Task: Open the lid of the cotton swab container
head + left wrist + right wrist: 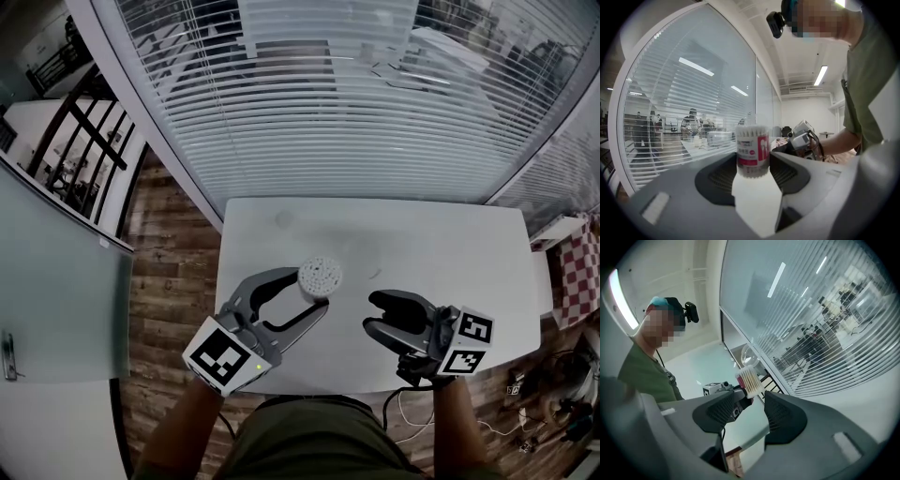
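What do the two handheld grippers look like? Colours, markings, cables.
Left gripper: light grey curved jaws, dark ribbed pads, white cube with black square markers. Right gripper: darker jaws in the head view, same ribbed pads and marker cube, with a cable trailing below. The person wears an olive-green top.

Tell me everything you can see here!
table: one, white, by the window.
cotton swab container: one, clear, white swabs, pink label, between the left gripper's jaws.
lid, I think: one, clear, round, on the table beyond it.
blinds: one set, white, behind the table.
floor: brown wood, around the table.
left gripper: one, grey, clamping the container.
right gripper: one, grey, open, empty.
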Motion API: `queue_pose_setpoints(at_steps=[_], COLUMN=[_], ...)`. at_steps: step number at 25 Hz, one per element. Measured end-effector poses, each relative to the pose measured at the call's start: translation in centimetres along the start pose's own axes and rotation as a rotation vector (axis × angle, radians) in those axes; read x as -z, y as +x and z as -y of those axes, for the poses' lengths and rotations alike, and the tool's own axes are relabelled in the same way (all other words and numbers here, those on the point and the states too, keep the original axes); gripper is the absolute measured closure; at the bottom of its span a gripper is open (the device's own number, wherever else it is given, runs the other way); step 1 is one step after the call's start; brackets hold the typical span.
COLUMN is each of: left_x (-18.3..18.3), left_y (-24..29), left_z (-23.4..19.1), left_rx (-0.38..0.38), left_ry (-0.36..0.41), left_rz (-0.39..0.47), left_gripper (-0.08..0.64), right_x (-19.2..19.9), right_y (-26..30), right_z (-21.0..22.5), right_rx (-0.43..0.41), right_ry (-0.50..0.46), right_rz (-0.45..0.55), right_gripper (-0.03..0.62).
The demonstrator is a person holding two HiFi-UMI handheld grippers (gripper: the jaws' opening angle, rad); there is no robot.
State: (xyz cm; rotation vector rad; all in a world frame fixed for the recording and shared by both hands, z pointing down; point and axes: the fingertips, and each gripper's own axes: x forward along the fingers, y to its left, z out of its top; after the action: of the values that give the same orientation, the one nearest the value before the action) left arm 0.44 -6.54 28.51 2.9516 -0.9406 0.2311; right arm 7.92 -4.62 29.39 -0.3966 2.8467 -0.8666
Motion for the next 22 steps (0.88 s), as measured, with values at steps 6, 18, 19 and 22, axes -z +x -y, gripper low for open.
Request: queue_pose_setpoints(at_steps=[6, 18, 19, 22], left_x=[0.1, 0.4, 0.4, 0.3], left_y=[0.1, 0.4, 0.4, 0.3], left_z=[0.0, -0.3, -0.3, -0.4], left_rx=[-0.002, 0.003, 0.002, 0.001], left_ry=[0.000, -0.006, -0.009, -0.011], left_rz=[0.006, 0.008, 0.009, 0.015], left_gripper=[0.334, 0.334, 0.334, 0.334], right_x=[0.2, 0.5, 0.5, 0.5], right_y=[0.0, 0.1, 0.1, 0.2], right_z=[0.4, 1.1, 1.2, 1.2], right_rx=[0.005, 0.026, 0.028, 0.031], right_ry=[0.003, 0.020, 0.021, 0.024], right_rz=[-0.004, -0.001, 0.000, -0.001], right_gripper=[0.379, 0.399, 0.399, 0.399])
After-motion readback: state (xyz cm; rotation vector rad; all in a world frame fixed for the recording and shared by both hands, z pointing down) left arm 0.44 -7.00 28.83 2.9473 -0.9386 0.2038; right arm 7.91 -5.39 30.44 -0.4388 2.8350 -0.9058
